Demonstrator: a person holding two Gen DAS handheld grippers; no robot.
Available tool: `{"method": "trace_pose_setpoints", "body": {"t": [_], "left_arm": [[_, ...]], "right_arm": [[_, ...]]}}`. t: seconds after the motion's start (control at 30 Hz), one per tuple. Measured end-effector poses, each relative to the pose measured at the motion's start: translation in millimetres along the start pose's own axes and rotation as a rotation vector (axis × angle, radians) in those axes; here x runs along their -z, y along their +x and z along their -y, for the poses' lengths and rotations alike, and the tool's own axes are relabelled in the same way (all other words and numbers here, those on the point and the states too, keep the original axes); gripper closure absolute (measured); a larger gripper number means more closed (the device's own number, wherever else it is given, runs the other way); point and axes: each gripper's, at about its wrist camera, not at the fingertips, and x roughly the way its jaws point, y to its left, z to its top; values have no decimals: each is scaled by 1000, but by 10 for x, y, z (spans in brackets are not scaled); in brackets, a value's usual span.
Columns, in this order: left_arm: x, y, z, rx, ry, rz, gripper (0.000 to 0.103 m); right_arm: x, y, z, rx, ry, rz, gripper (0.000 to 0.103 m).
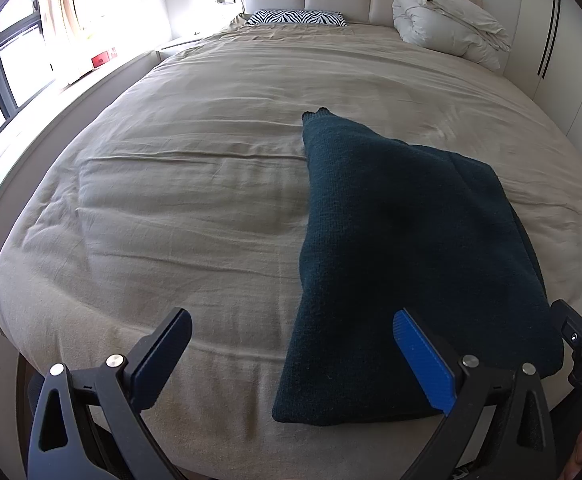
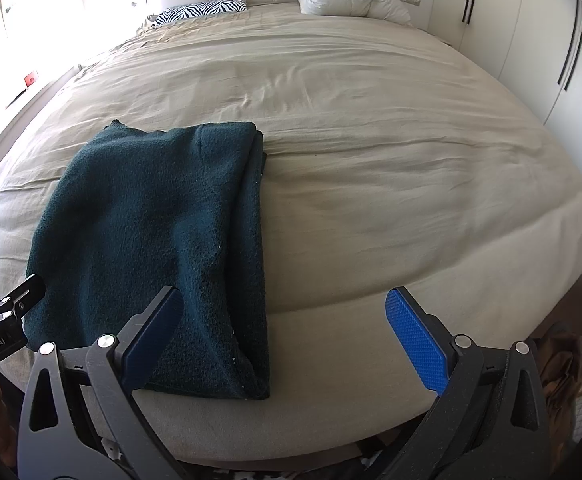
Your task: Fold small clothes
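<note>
Garment: dark green knit (image 1: 403,248), lying flat on the beige bed cover (image 1: 179,200) near the foot edge, already doubled lengthwise into a long narrow panel, layered edges showing along its right side (image 2: 251,216)
Far end: narrow tip (image 1: 315,114) pointing toward the headboard, slightly skewed to the left
Left gripper (image 1: 291,356): jaws wide apart, holding nothing, poised over the near left corner of the garment, right finger pad (image 1: 423,364) above the knit, left one over bare cover
Right gripper (image 2: 283,336): jaws wide apart, holding nothing, left finger pad (image 2: 155,340) over the near right corner of the garment, right one over bare cover
Step in hand: judged as between folds, lengthwise fold done, crosswise fold not yet started
Next move: likely pinching both near corners through all layers, lifting, carrying them toward the far end to halve the length
Demands: closing on every layer at once, keeping both corners level so the edges meet squarely
Risk: loose thick knit sliding apart, top layer alone getting caught, the skewed far tip leaving an uneven stack
Elsewhere: zebra pillow (image 1: 297,17) and rolled white duvet (image 1: 447,20) at the head of the bed, well apart from the work
</note>
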Motion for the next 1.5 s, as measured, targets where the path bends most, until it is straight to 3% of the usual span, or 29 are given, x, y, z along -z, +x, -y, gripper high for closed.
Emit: {"method": "trace_pose_setpoints", "body": {"t": [1.5], "left_arm": [[11, 10, 13, 3, -7, -9, 0]], "right_arm": [[20, 19, -27, 0, 2, -3, 0]]}}
